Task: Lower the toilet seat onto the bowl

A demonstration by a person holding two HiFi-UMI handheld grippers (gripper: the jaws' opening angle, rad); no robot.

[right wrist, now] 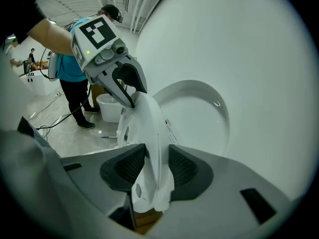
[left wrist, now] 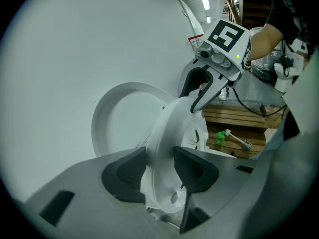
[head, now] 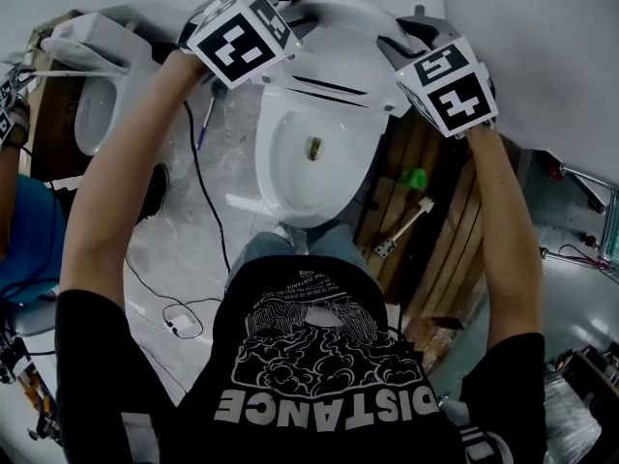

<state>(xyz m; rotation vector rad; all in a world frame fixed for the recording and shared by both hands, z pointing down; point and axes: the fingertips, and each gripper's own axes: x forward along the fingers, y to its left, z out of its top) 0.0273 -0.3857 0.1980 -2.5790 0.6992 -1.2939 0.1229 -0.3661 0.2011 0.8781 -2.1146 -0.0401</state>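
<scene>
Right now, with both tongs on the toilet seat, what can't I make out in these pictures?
Head view: marker cubes cover the left tongs and right tongs, hiding their grip and the seat hinge.
Head view: the brownish speck in the bowl is too small to identify.
Right gripper view: the sticker on the lid has print too small to read.

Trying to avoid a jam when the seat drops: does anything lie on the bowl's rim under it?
Nothing visible does. The head view shows the visible bowl rim bare below the toilet seat, which the left gripper and right gripper clasp. One small brownish thing lies down inside the bowl, below the rim.
</scene>
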